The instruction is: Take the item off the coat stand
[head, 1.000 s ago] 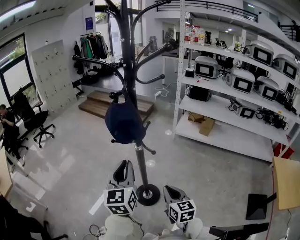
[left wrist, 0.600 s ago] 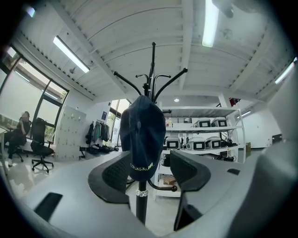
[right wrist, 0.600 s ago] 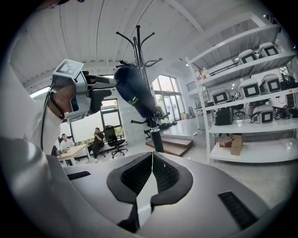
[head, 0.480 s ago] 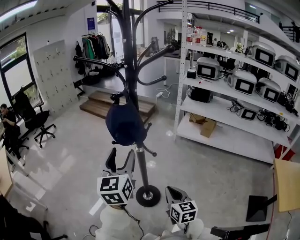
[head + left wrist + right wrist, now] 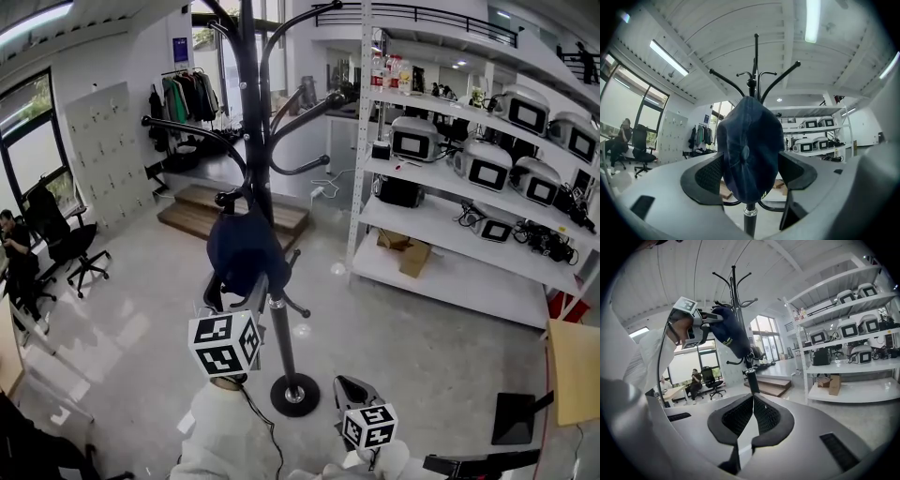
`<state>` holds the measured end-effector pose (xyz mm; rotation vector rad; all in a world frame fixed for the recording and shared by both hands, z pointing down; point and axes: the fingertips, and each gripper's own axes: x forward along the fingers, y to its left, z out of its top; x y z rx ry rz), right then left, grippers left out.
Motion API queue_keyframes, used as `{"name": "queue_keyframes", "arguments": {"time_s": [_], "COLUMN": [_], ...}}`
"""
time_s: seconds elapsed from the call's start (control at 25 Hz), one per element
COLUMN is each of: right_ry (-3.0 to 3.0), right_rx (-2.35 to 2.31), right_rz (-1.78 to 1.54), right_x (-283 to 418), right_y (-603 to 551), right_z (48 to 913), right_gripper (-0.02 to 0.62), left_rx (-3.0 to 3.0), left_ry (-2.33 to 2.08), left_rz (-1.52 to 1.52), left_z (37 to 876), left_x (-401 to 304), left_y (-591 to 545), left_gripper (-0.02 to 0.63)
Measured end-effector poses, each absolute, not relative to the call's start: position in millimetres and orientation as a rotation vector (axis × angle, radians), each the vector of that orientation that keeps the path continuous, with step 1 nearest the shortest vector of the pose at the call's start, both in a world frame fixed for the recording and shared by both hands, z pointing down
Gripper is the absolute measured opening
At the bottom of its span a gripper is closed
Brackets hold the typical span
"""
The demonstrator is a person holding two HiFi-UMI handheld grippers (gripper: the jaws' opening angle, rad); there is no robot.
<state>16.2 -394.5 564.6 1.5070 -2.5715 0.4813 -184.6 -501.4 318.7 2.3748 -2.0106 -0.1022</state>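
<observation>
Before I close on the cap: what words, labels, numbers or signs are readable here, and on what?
Nothing reads clearly in any view.
Cap: small yellow print near its lower edge, too small to read.
Blue sign on the far wall: blurred.
Bottles on the top shelf: labels too small.
Marker cubes: black-and-white squares, no letters.

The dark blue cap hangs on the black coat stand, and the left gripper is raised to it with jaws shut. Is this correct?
Not quite: the left gripper has open jaws. They have just been opening, and the left gripper view shows the dark blue cap between them. The rest is right: it hangs on the black coat stand.
</observation>
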Motion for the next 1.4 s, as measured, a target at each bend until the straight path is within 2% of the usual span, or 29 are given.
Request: {"name": "queue_keyframes", "arguments": {"time_s": [0.32, 0.36, 0.48, 0.68, 0.8, 1.0, 1.2, 1.4], "right_ry": [-2.545, -2.542, -2.532, -2.523, -2.525, -2.522, -2.518, -2.514], "right_rx": [1.555, 1.563, 1.585, 1.604, 1.601, 1.608, 1.616, 1.626], "right_rz": [0.516, 0.520, 0.528, 0.530, 0.529, 0.531, 0.546, 0.559], "right_x": [31.8, 33.8, 39.8, 44.6, 42.6, 42.6, 43.0, 45.4], "right_y": [-397.6, -398.2, -400.7, -403.0, -402.8, -401.9, -398.2, -396.4], "right_z": [568.4, 568.5, 568.1, 570.4, 568.7, 567.9, 568.2, 569.1], "right_gripper": [0.014, 0.014, 0.014, 0.014, 0.014, 0.014, 0.014, 0.014], "left_rx": [2.349, 2.337, 2.304, 2.295, 2.274, 2.258, 2.227, 2.225], "left_ry": [-2.005, -2.009, -2.057, -2.071, -2.115, -2.143, -2.208, -2.238], "left_rz": [-0.095, -0.095, -0.078, -0.067, -0.061, -0.074, -0.095, -0.099], "left_z": [303.0, 303.2, 303.8, 307.1, 305.6, 303.9, 299.0, 295.3], "left_x": [-184.2, -185.1, -188.8, -189.3, -194.0, -198.2, -205.1, -205.3], "left_y": [-518.4, -518.3, -518.8, -520.9, -520.0, -516.6, -510.3, -506.3], "left_gripper": [0.335, 0.321, 0.196, 0.182, 0.132, 0.111, 0.028, 0.020]}}
